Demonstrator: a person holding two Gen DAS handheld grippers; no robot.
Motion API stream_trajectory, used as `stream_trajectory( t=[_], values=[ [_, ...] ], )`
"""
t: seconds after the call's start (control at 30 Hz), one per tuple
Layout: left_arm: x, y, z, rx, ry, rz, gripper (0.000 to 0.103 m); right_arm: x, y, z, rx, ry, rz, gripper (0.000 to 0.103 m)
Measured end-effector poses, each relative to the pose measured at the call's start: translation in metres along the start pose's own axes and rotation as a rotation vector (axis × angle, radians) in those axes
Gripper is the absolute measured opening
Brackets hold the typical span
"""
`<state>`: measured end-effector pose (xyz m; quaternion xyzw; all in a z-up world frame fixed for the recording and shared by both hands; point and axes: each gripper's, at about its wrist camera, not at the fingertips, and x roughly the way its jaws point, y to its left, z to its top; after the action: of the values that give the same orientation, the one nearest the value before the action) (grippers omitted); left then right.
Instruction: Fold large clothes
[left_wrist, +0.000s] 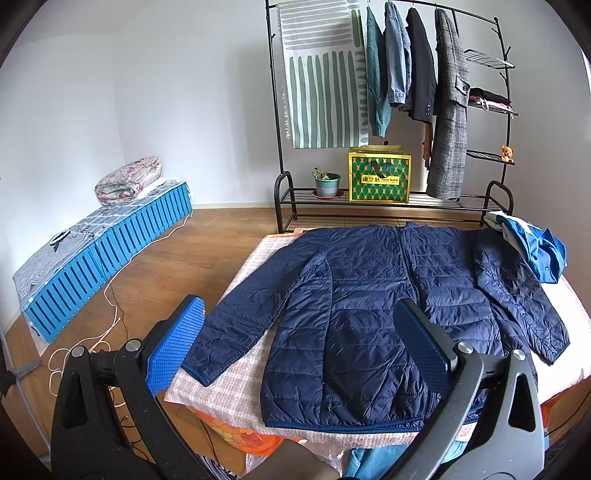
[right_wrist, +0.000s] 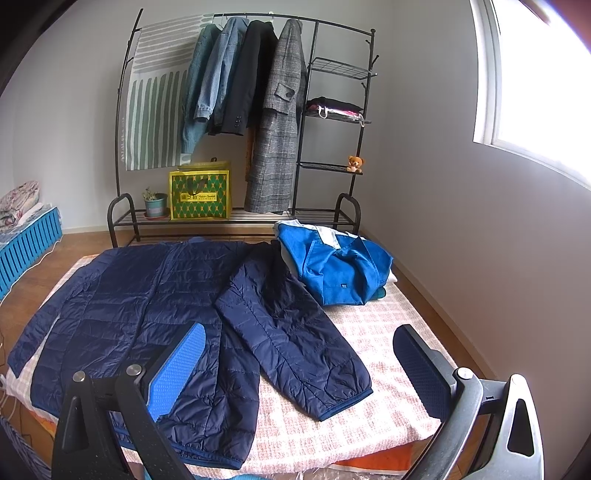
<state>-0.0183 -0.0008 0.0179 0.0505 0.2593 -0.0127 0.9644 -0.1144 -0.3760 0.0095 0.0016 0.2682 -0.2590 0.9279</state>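
A navy quilted jacket (left_wrist: 373, 306) lies spread flat, front up, on a bed (right_wrist: 373, 373) covered in a pink-and-white checked blanket, its hem toward the cameras and its collar toward the far wall. One sleeve stretches out toward the bed's left edge; the other lies angled across the blanket on the right, its cuff edged in brighter blue. Both grippers hang above the near end of the bed with nothing in them: the left gripper (left_wrist: 295, 343) stands released, jaws wide apart over the jacket's lower half, and the right gripper (right_wrist: 299, 363) is likewise spread wide, framing the right sleeve. A heap of bright blue clothes (right_wrist: 340, 266) sits at the bed's far right corner, just beside the jacket's shoulder. Against the wall a black metal garment rack (left_wrist: 280, 110) carries a striped cloth, denim and dark jackets and a grey plaid coat (left_wrist: 448, 110). On its bottom shelf stands a green-and-yellow patterned gift bag (left_wrist: 378, 177) bearing a yellow label whose characters are too small to read, next to a potted plant (left_wrist: 327, 182); a small teddy bear (right_wrist: 355, 163) sits on a side shelf.
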Motion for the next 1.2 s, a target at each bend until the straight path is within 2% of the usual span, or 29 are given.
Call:
stream_trajectory(
  t=[0.57, 0.87, 1.1, 1.2],
  values=[
    [0.000, 0.000, -0.002, -0.003, -0.001, -0.001, 0.103, 0.002, 0.001, 0.003, -0.004, 0.013, 0.001, 0.103],
    [0.001, 0.007, 0.011, -0.026, 0.020, 0.007, 0.103, 0.005, 0.009, 0.004, -0.013, 0.018, 0.006, 0.103],
    [0.042, 0.045, -0.003, -0.104, 0.081, 0.039, 0.103, 0.013, 0.028, 0.007, -0.042, 0.020, 0.029, 0.103],
    [0.065, 0.071, -0.016, -0.164, 0.111, 0.012, 0.103, 0.019, 0.039, 0.009, -0.058, 0.014, 0.045, 0.103]
  ],
)
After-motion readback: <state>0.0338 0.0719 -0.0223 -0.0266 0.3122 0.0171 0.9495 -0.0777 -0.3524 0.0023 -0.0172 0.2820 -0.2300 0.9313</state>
